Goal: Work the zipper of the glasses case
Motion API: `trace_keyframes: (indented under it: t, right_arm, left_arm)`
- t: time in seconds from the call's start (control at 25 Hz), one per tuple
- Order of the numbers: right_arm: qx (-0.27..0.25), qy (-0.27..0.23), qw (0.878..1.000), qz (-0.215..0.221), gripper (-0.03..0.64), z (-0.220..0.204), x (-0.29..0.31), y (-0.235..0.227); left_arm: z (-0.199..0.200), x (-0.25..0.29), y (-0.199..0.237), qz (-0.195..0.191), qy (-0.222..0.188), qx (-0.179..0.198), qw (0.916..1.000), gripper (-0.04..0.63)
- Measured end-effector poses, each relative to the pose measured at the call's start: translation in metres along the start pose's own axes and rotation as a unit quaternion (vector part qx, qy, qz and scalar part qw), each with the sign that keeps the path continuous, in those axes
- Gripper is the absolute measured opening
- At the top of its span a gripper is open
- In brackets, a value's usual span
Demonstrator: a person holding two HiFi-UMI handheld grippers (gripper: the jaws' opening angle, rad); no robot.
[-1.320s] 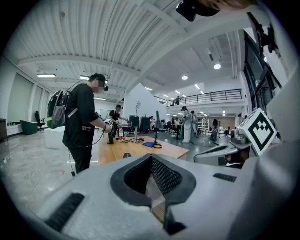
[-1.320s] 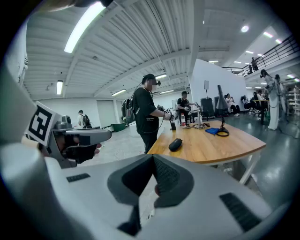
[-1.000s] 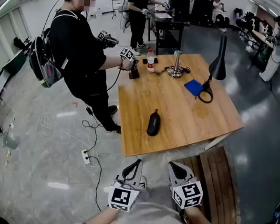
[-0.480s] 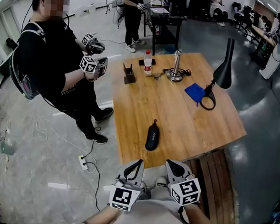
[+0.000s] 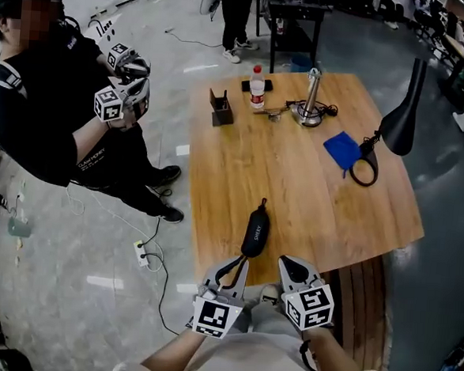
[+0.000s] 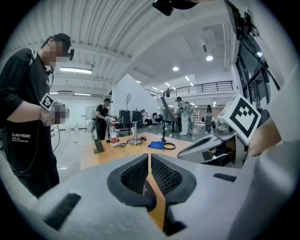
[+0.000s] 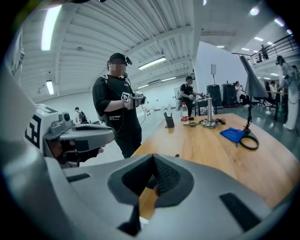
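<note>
**Both grippers closed, glasses case on table**
The left gripper (image 5: 236,268) and the right gripper (image 5: 288,265) each have their jaws pressed together with nothing between them. The black glasses case (image 5: 254,232) lies flat on the wooden table (image 5: 311,186), close to its near edge, just beyond the left gripper's tips.

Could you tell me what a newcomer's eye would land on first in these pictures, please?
The black glasses case lies alone near the front edge of the wooden table, with the left gripper and right gripper close before it, both shut and empty. At the left stands a person in black holding two similar grippers, and a black desk lamp stands at the table's right side.
</note>
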State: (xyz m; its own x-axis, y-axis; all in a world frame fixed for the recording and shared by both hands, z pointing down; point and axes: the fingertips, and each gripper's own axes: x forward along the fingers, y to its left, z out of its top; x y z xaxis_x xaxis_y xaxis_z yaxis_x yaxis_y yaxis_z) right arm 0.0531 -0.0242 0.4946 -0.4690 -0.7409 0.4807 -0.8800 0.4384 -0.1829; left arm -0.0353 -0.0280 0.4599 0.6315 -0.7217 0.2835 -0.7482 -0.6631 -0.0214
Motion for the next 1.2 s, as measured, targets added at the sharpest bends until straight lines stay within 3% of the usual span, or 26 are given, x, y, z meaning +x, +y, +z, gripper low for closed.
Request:
trace_keyframes:
  t: [0.12,0.36,0.68,0.84,1.0,1.2]
  right_arm:
    - [0.019,0.023,1.0,-0.004,0.001,-0.024,0.036,-0.018]
    - [0.052,0.084,0.995,-0.012,0.0,-0.072,0.091,-0.048]
    - [0.079,0.122,0.989,0.0,0.0,-0.104,0.134,-0.059]
    - [0.092,0.133,0.987,0.01,0.002,-0.11,0.141,-0.062]
    - [0.099,0.158,0.982,0.02,0.001,-0.119,0.15,-0.06]
    - [0.082,0.216,0.972,0.029,0.0,-0.138,0.16,-0.051]
  left_arm:
    - [-0.035,0.036,0.009,-0.012,0.028,-0.01,0.9995,0.011]
    - [-0.106,0.097,0.01,-0.035,0.111,-0.02,0.993,0.078]
    - [-0.167,0.126,-0.002,-0.066,0.199,0.007,0.9778,0.102]
    - [-0.171,0.127,0.003,-0.065,0.208,0.033,0.9755,0.114]
    - [-0.173,0.125,0.012,-0.066,0.21,0.0,0.9754,0.175]
    - [-0.175,0.124,0.013,-0.071,0.211,0.008,0.9749,0.179]
